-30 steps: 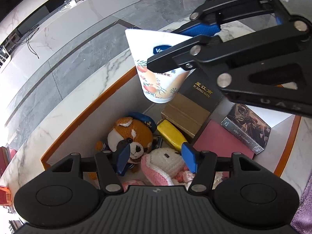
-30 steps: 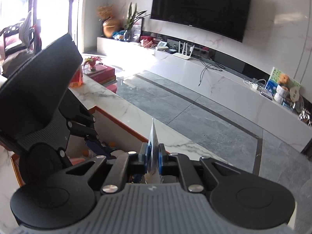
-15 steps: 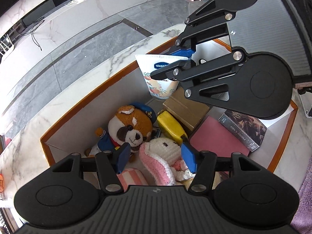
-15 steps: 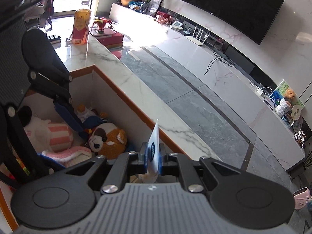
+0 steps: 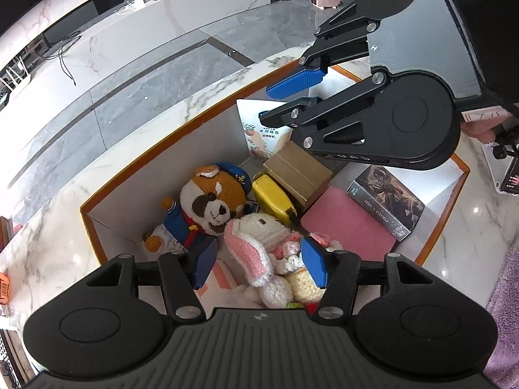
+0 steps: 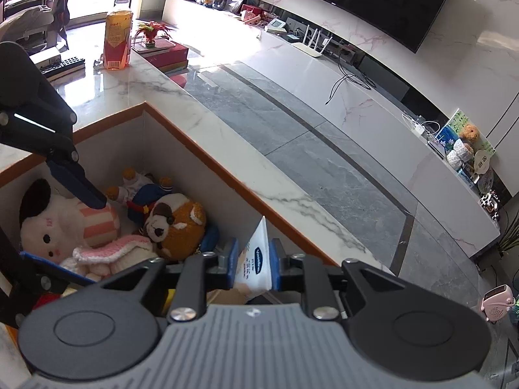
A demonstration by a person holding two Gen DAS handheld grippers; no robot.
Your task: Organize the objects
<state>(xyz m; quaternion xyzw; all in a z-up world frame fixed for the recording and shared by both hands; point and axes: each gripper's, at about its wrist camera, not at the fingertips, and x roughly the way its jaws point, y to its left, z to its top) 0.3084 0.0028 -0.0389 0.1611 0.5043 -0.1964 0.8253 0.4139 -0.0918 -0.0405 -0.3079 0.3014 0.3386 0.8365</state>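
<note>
My right gripper (image 6: 251, 264) has just been opening its jaws, and the white lotion tube (image 6: 254, 259) stands upright between them; the pads look clear of its flat end, though I cannot be sure on the far side. The tube stands at the box's far wall, its foot behind the brown carton (image 5: 296, 171). My left gripper (image 5: 259, 264) hangs with its jaws wide apart and nothing between them, above the pink-and-white knitted rabbit (image 5: 259, 236).

Everything sits inside the orange-rimmed box (image 5: 155, 154) on the marble table (image 5: 181, 103). Round the tube the space is crowded: the carton just beside it, one yellow oblong item (image 5: 271, 196) against the carton, one red-panda plush (image 5: 211, 199) in a blue cap, one pink flat pad (image 5: 348, 223) and one dark boxed card set (image 5: 386, 202) on the right. The right wrist view adds one white plush (image 6: 48, 223) with a black ear, next to the rabbit. That makes three soft toys and three box-like things.
</note>
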